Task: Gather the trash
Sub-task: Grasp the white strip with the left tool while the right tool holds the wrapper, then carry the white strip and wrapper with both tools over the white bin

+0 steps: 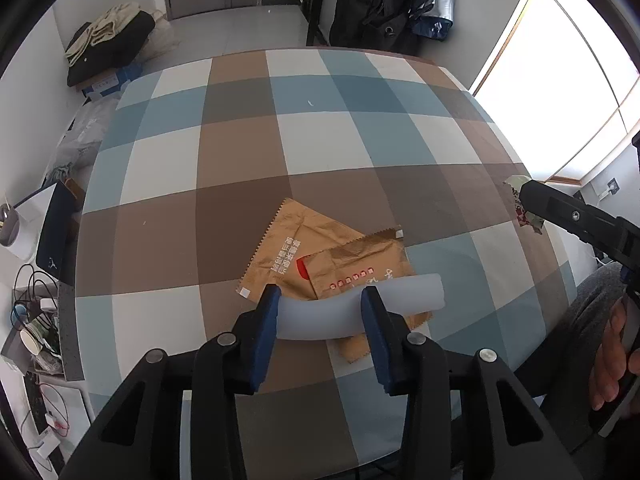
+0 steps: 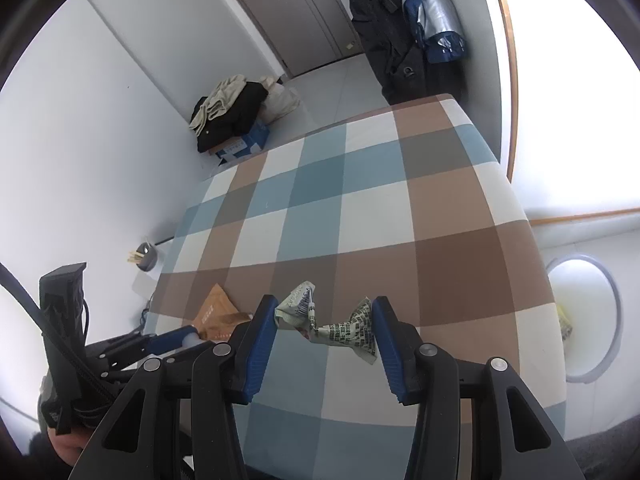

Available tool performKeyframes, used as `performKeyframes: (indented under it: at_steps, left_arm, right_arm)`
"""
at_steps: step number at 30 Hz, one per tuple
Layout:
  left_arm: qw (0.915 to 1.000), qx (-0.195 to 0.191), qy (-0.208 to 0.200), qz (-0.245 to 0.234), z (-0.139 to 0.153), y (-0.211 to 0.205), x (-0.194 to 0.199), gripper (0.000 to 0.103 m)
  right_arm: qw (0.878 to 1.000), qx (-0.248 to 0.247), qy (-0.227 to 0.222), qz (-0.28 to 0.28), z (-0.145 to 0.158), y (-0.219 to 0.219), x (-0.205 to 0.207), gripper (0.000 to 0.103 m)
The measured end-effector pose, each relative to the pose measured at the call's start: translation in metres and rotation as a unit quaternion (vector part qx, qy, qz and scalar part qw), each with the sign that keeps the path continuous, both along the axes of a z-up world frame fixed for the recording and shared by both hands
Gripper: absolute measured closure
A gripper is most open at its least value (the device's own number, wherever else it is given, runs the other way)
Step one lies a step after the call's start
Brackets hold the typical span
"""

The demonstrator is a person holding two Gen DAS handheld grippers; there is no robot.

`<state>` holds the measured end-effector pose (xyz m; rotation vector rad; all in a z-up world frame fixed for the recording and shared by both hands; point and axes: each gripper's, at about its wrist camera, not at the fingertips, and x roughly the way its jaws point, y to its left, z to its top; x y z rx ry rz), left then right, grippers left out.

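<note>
— What's nearest you on the left?

— My left hand-held gripper (image 1: 320, 300), jaws narrowed around a pale, translucent white plastic tube (image 1: 416, 292). The tube lies crosswise and runs on past the right-hand finger. I cannot tell whether the pads actually press on it.

— What's under it?

— Two crinkled gold foil packets (image 1: 304, 240) with zigzag edges, overlapping, flat on the surface (image 1: 240, 152), which wears a cloth checked in brown, blue and white. The tube rests on their near edge.

— And your right?

— My right hand-held gripper (image 2: 324, 320) is partly closed, and a twisted, pale green printed wrapper (image 2: 344, 330) spans the gap, caught between both blue pads. From the left wrist it shows near the surface's right edge.

— Anything beside that edge?

— A round white container with a grey rim (image 2: 614, 300), lower than the surface, something yellow inside.

— Further back?

— A heap of beige and black clothes (image 2: 228, 112) on a blue box by the wall, and dark coats (image 2: 380, 20) hanging near the door.
</note>
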<state>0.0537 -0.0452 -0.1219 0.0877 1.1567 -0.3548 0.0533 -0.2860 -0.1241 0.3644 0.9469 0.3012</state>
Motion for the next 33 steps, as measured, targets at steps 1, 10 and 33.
performKeyframes:
  at_steps: [1, 10, 33]
  left_arm:
    - [1.0000, 0.002, 0.001, -0.001, -0.001, -0.001, 0.000, 0.074]
    - [0.9998, 0.004, -0.013, -0.012, 0.007, -0.008, -0.007, 0.093]
    - [0.9951, -0.068, -0.070, -0.015, 0.050, -0.002, -0.015, 0.094]
  right_arm:
    - [1.000, 0.001, 0.000, -0.002, 0.000, -0.001, -0.001, 0.056]
    - [1.000, -0.002, -0.001, -0.005, -0.001, -0.002, -0.004, 0.056]
    - [1.000, -0.012, -0.003, -0.022, -0.003, -0.002, -0.006, 0.056]
